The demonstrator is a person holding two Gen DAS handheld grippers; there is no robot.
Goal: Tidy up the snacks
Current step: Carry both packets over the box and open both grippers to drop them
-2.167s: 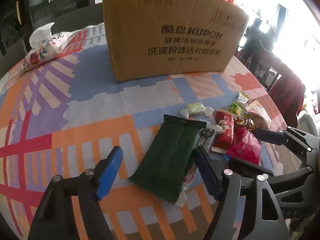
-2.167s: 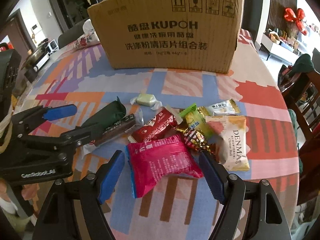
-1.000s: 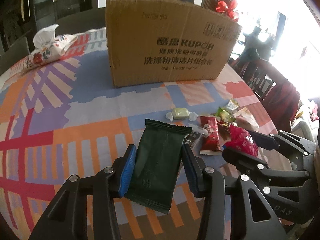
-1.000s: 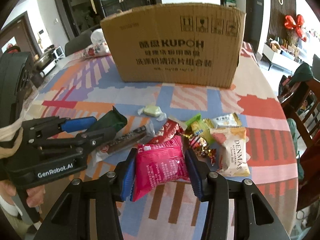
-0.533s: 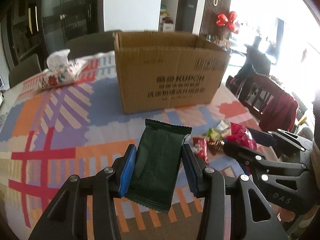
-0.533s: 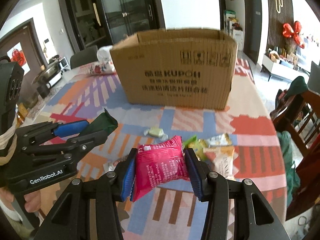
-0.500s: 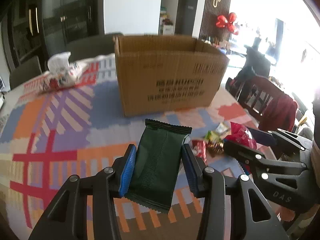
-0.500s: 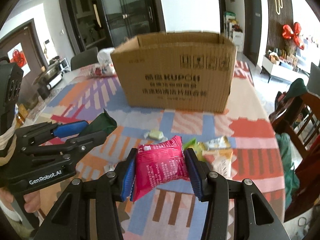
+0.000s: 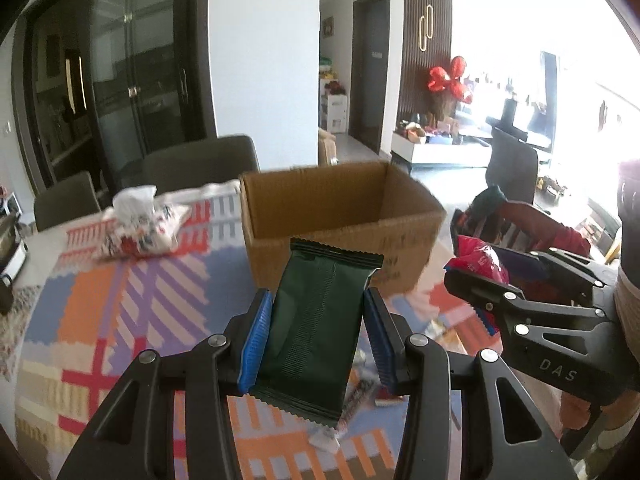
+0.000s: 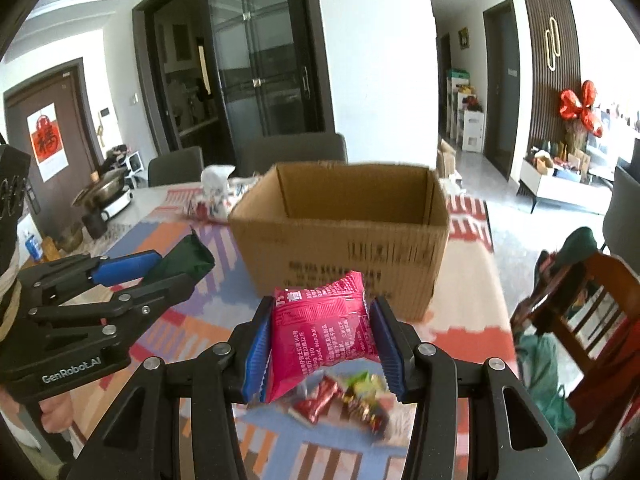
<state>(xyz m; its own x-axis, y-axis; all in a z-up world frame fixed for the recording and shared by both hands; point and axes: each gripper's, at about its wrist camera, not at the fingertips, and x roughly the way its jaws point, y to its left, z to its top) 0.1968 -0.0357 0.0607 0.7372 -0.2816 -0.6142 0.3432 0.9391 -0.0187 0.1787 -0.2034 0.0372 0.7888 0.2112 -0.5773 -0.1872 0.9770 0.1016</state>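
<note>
Both grippers risen off the tablecloth (image 9: 100,320), left gripper (image 9: 318,340) pinching dark green packet (image 9: 320,312), right gripper (image 10: 322,346) pinching pink packet (image 10: 320,328); open cardboard box (image 10: 340,248) dead ahead, mouth below both.

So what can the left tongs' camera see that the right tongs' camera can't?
Only the left wrist view shows the dark green packet face-on, clamped in the left tongs. Only the right wrist view shows the pot on the table's far left edge and the loose snacks below. Both show the open cardboard box, the tissue pack and the pink packet.
</note>
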